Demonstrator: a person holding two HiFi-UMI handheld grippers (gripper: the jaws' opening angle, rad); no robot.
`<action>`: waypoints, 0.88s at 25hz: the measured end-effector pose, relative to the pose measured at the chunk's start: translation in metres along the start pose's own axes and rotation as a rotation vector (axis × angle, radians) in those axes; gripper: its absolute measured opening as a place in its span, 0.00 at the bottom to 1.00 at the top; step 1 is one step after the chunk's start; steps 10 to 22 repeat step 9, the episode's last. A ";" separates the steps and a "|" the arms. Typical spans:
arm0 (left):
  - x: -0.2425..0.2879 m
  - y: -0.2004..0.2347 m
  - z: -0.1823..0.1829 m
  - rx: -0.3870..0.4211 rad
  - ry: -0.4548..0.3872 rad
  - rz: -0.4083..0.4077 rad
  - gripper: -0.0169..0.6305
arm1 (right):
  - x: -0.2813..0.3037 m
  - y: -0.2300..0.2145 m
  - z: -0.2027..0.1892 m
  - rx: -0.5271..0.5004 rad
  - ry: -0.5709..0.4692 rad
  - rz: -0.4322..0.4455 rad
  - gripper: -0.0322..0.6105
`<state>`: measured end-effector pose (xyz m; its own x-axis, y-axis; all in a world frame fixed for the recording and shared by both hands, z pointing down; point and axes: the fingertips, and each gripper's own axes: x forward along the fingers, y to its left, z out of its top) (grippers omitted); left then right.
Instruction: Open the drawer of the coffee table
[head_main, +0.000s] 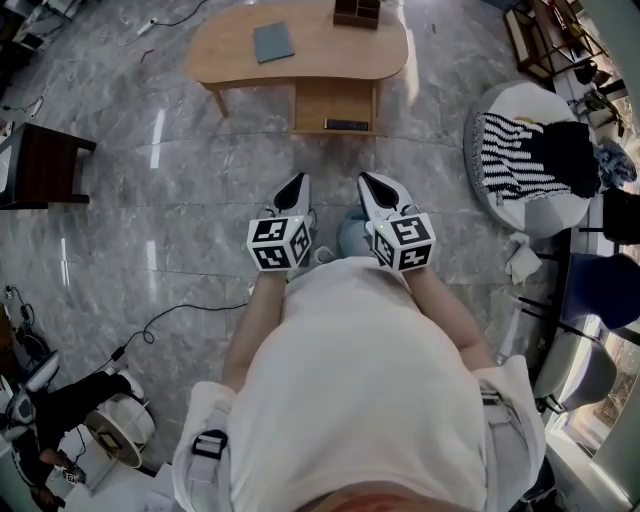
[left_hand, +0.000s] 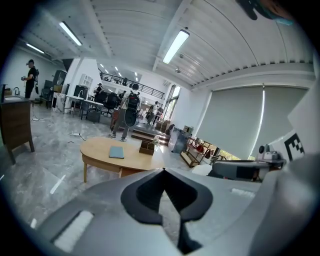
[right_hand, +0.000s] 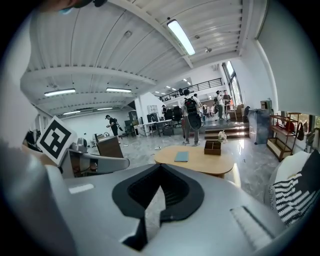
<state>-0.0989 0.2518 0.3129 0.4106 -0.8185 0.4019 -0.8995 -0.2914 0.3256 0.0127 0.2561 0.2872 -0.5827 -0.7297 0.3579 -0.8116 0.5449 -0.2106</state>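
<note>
Both clenched empty, left gripper (head_main: 296, 182) beside right gripper (head_main: 367, 181); open floor (head_main: 180, 210) lies between them and coffee table (head_main: 320, 45).

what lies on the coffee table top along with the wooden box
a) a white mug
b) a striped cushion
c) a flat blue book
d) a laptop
C: in the head view a flat blue book lies on the table, apart from the box, and nothing else shows on the top.
</note>
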 end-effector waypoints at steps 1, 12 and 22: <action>-0.001 0.001 0.000 -0.001 0.001 0.003 0.02 | 0.001 0.001 0.000 -0.001 0.001 0.003 0.05; -0.003 0.007 -0.004 -0.011 -0.001 0.020 0.02 | 0.003 0.007 0.000 -0.013 0.002 0.020 0.05; -0.003 0.007 -0.004 -0.011 -0.001 0.020 0.02 | 0.003 0.007 0.000 -0.013 0.002 0.020 0.05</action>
